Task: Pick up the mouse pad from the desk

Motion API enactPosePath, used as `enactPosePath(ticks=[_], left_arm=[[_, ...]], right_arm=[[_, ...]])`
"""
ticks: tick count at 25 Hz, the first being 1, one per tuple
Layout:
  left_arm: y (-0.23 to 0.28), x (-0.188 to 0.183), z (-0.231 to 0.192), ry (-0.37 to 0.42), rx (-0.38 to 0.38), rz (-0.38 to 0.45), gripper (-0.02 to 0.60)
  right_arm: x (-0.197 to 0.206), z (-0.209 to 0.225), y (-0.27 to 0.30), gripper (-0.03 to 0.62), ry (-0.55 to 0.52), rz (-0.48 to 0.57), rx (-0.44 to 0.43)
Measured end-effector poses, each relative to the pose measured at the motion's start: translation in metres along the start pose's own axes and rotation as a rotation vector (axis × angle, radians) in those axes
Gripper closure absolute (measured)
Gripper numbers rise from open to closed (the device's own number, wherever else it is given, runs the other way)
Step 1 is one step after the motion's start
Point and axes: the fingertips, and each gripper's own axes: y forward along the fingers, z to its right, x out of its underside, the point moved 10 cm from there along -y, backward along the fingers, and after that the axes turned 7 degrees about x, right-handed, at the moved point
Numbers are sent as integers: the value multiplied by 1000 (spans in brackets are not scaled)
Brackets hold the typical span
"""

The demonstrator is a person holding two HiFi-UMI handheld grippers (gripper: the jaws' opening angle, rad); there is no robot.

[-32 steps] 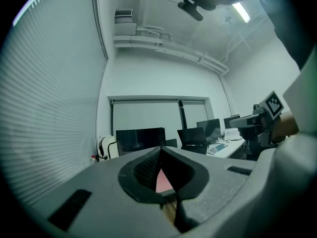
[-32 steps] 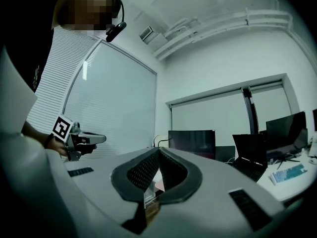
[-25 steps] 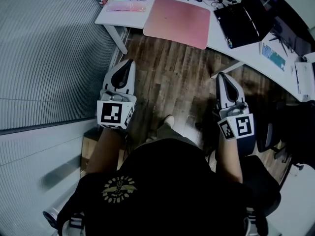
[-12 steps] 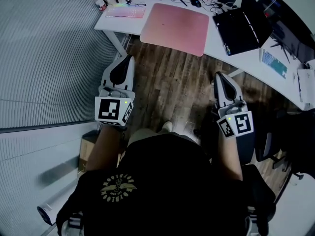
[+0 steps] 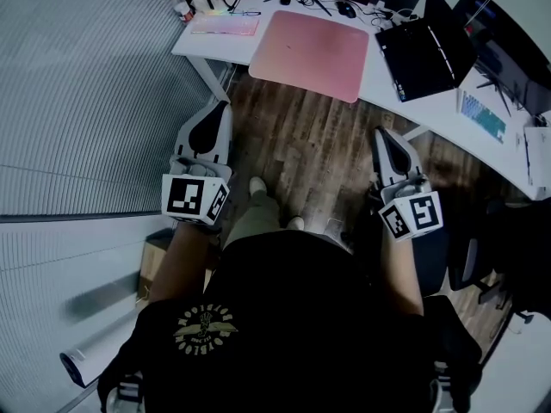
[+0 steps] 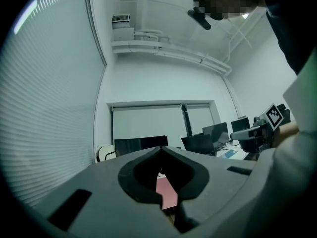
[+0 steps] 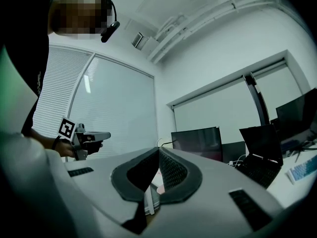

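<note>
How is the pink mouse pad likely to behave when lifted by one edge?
The mouse pad looks thin and wide, lying flat on the desk, so it will probably sag rather than stay stiff. It is likely light for its size. Its near edge seems to overhang the desk, so it could probably be pinched there.

The left forearm point(image 5: 183, 263) and right forearm point(image 5: 401, 275) reached forward on either side of the torso. The left gripper point(image 5: 221, 108) and the right gripper point(image 5: 379, 132) pointed level toward the far side, well apart, each with jaws closed together and holding nothing.
</note>
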Motion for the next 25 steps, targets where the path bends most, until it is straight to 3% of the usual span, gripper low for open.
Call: enactPosePath(ticks=[10,25], left_arm=[[9,3,-11,-69,-36,27,574],[30,18,-41,-117,-2,29,574]], right_arm=[[2,-1,1,592,11,-8,4],[7,1,36,592,24,-23,6]])
